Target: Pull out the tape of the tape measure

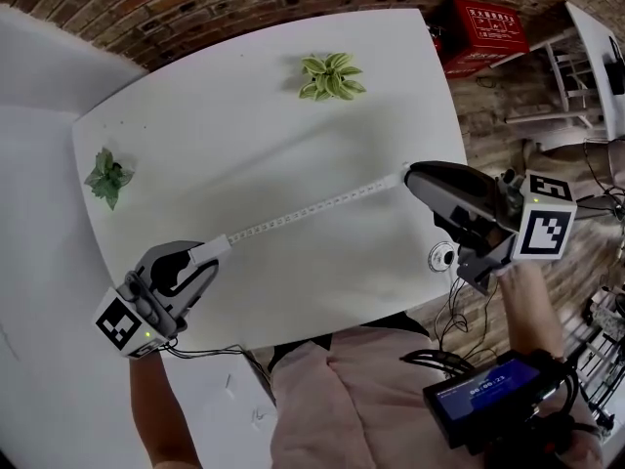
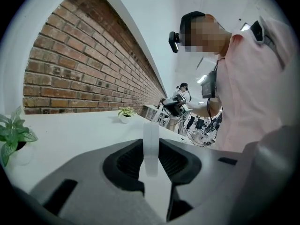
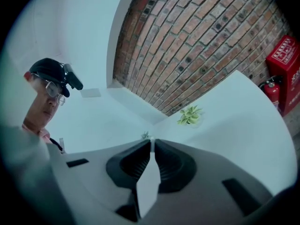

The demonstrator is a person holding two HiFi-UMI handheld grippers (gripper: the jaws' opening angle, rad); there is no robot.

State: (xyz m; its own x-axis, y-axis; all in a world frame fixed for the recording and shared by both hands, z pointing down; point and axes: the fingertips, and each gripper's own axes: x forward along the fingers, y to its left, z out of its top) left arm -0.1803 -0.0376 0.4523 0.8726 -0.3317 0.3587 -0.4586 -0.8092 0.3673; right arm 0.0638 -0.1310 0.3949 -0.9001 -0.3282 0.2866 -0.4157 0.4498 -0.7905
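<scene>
Tape (image 1: pixel 312 206) runs straight across the white table (image 1: pixel 244 135), drawn out between both grippers. Its white case (image 1: pixel 211 251) sits clamped in the left gripper (image 1: pixel 200 262) near the table's front-left. The right gripper (image 1: pixel 412 174) pinches the tape's end, jaws almost together. A leafy plant (image 1: pixel 332 76) stands at the far edge and a second plant (image 1: pixel 107 177) at the left.

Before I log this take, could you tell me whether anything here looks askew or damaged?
Nothing stands out: the tape runs straight, unkinked, over the white table from the case in the left tongs to the right tongs gripping its end.
</scene>
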